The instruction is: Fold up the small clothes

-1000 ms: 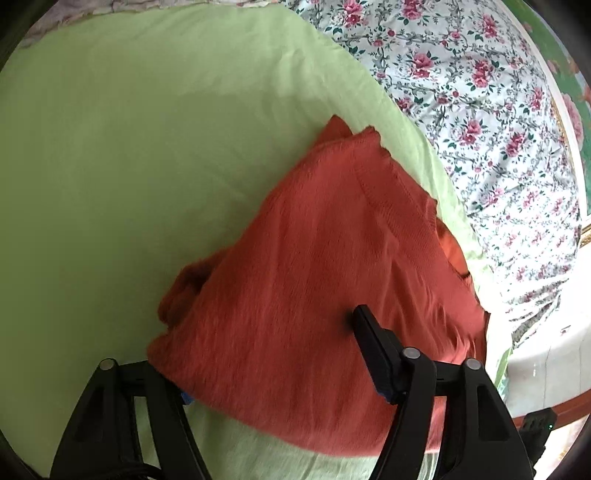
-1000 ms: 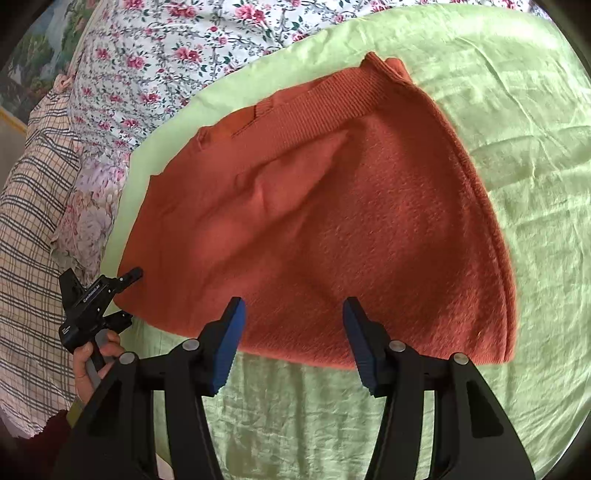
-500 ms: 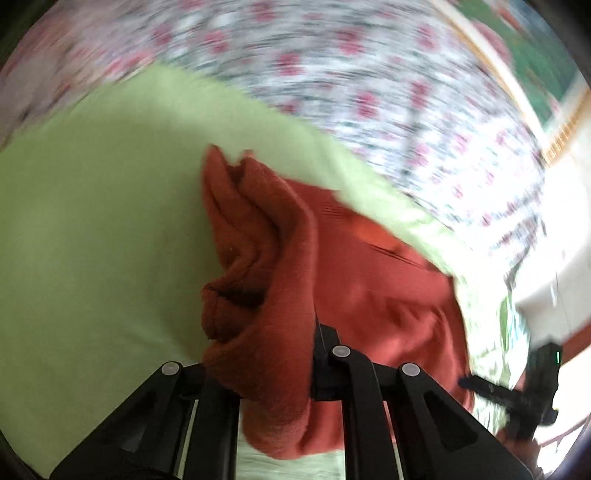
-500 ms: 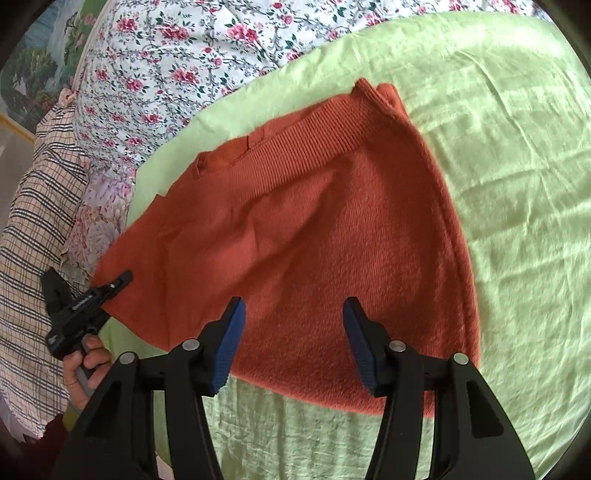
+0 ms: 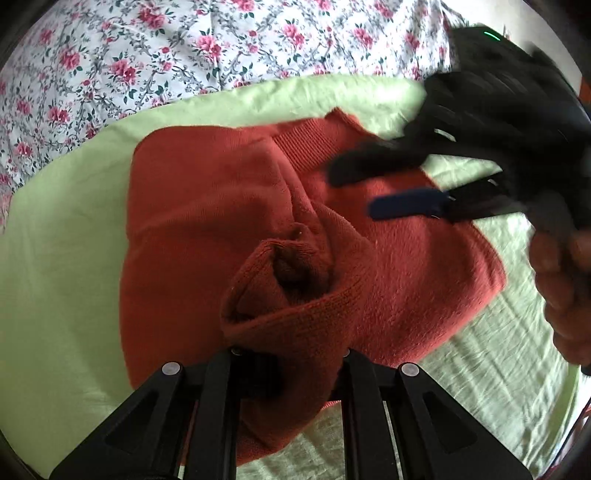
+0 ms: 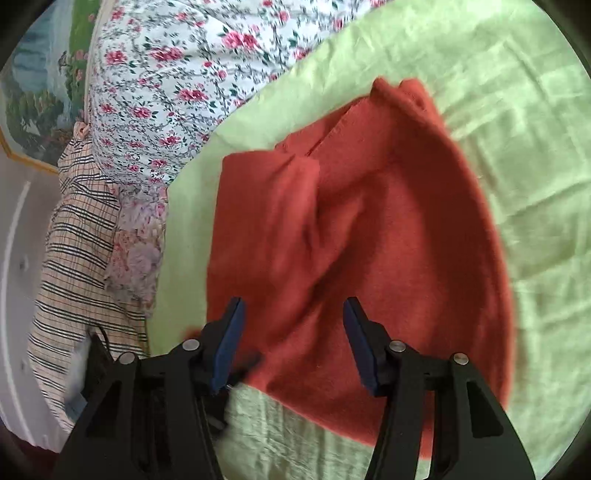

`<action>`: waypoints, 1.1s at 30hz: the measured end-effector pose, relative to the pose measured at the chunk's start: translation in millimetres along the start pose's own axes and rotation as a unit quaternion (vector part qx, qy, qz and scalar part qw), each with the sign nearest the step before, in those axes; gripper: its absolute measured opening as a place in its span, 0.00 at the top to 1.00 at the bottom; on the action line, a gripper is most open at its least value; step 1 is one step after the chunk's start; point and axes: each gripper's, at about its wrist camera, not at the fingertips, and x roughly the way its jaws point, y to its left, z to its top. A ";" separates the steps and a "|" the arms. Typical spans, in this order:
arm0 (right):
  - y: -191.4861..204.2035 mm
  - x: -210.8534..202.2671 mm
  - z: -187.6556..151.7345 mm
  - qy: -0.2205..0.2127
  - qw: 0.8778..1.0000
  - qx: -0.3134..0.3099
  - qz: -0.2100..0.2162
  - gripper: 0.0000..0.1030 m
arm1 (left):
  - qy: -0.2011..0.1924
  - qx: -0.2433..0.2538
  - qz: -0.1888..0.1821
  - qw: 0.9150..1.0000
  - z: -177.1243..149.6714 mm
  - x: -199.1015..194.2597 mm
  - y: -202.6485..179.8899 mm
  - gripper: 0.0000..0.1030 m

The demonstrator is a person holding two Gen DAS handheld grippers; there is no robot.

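Left wrist: left hand-held gripper [image 5: 290,354] clamps orange sweater [image 5: 207,206] fold.

No readable text, label, brand, number or sign anywhere in either view. Only a small green indicator light [image 5: 491,35] glowing on the blurred black gripper body at upper right of the left wrist view, without any legible marking beside it.
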 end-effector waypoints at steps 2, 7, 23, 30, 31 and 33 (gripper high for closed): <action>-1.7 14.0 7.9 0.015 1.000 0.008 0.006 0.43 | -0.001 -0.013 -0.007 1.000 1.4 -1.0 4.0 0.90; 0.2 55.7 28.7 0.046 0.999 0.021 0.021 0.43 | -0.018 -0.049 -0.024 0.998 6.7 -18.2 19.7 0.90; 7.6 56.0 48.0 0.048 0.997 0.042 0.049 0.52 | -0.034 -0.054 -0.046 0.997 30.8 -45.1 13.6 0.90; 45.8 -6.1 68.4 -0.043 0.994 -0.092 0.027 0.81 | -0.056 -0.016 -0.083 0.995 58.3 -51.4 -31.1 0.89; 46.4 -16.1 68.7 -0.052 0.993 -0.108 0.023 0.81 | -0.049 -0.014 -0.087 0.995 61.2 -45.3 -38.3 0.88; 34.2 -24.9 70.7 -0.051 0.992 -0.116 0.004 0.81 | -0.031 -0.017 -0.101 0.994 62.6 -24.0 -54.9 0.88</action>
